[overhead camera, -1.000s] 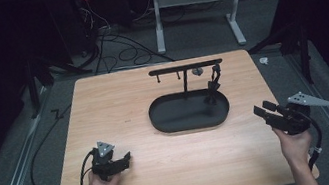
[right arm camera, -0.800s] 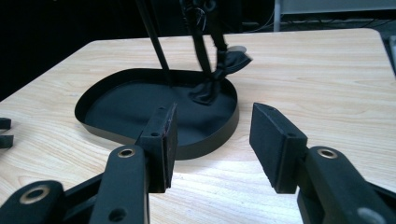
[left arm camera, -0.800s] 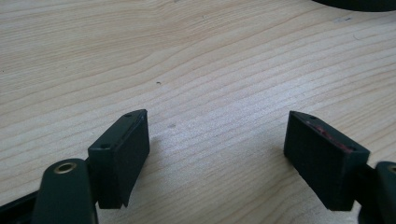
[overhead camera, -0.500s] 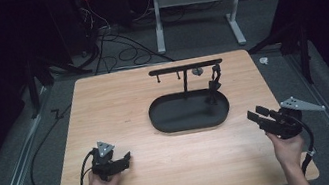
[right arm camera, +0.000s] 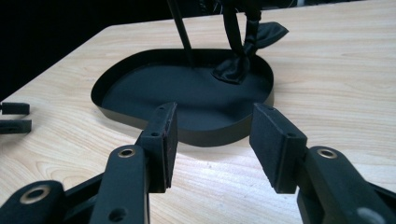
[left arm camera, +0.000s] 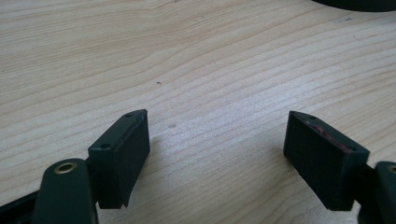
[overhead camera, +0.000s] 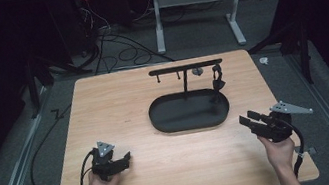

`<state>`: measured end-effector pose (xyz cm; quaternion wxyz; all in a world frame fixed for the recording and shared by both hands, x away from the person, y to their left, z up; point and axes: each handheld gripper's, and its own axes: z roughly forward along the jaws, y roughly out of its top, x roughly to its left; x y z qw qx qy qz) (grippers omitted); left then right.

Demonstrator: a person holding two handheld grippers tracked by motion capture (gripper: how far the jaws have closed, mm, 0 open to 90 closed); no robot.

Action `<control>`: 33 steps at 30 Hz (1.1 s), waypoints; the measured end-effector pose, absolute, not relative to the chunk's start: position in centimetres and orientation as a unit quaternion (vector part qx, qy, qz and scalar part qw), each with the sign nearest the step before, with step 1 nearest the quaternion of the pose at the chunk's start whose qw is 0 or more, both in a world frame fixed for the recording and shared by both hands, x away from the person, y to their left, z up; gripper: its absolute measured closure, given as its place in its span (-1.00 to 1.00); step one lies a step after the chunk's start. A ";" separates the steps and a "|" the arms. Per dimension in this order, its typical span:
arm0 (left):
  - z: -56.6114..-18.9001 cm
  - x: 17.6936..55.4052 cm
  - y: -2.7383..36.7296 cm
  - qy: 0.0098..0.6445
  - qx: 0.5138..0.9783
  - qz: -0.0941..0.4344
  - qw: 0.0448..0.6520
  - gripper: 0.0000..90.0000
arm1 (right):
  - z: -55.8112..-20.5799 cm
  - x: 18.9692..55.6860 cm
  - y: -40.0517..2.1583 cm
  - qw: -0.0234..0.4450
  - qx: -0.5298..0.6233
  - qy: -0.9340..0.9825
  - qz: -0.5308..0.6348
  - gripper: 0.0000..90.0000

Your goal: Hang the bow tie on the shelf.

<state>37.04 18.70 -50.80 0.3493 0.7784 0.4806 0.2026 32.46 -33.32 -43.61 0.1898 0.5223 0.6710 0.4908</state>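
Lower left of the high view: the left hand-held gripper sits low over the bare worktop, jaws spread wide, nothing between them. Middle of frame there's a black oval tray with a T-shaped stand; a dark ribbon bow hangs from its right end, tail touching the tray. Looks soft, light and floppy, so I'd pinch it at the knot. Lower right, the right hand-held gripper is spread and empty too, aimed at the tray, with the bow beyond its jaws.
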 end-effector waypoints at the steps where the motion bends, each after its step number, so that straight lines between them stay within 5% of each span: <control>1: -50.8 37.0 18.7 0.481 0.779 0.203 0.349 -0.49 | -43.7 32.5 -33.2 0.187 0.524 0.671 0.490 0.19; 33: -50.8 37.0 18.7 0.480 0.779 0.203 0.349 -0.49 | -46.4 33.4 -31.2 0.174 0.526 0.695 0.459 0.19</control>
